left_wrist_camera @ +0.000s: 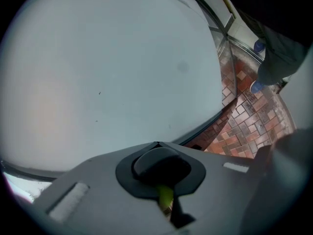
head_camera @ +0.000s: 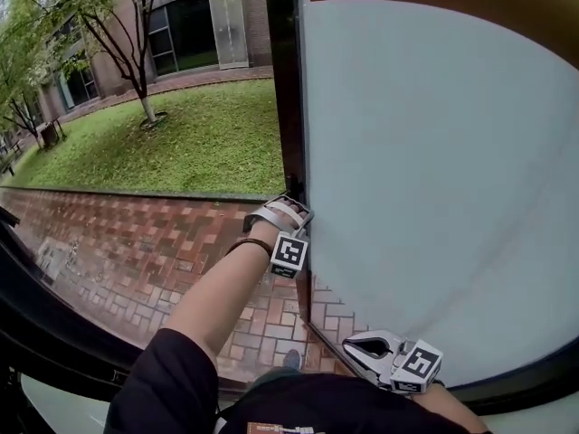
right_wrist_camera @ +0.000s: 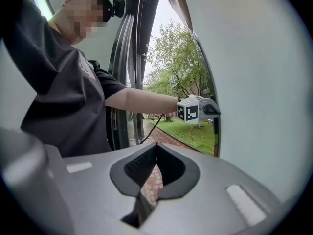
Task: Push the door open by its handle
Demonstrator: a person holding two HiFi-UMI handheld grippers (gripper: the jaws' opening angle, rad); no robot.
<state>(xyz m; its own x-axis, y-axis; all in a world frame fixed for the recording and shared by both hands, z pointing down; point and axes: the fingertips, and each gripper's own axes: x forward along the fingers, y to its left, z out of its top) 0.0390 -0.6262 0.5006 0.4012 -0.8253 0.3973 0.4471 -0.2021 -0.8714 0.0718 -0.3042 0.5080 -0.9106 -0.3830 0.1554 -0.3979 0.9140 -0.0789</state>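
The door is a big frosted glass panel (head_camera: 434, 179) with a dark edge frame (head_camera: 285, 89), and it stands swung outward over the pavement. No handle shows in any view. My left gripper (head_camera: 297, 208) is shut, its tip against the door's edge at mid height. In the left gripper view the shut left gripper (left_wrist_camera: 156, 144) faces the frosted panel (left_wrist_camera: 107, 72). The right gripper view shows the left gripper (right_wrist_camera: 213, 110) touching the door edge (right_wrist_camera: 215, 131). My right gripper (head_camera: 351, 345) hangs low by the door's bottom corner, and its shut jaws (right_wrist_camera: 156, 146) hold nothing.
Red brick pavement (head_camera: 136, 251) lies beyond the doorway, then a lawn (head_camera: 199, 143), a tree (head_camera: 136, 52) and a building (head_camera: 208, 25). A dark door frame (head_camera: 45, 324) runs along the lower left. The person's torso (right_wrist_camera: 58, 97) fills the left of the right gripper view.
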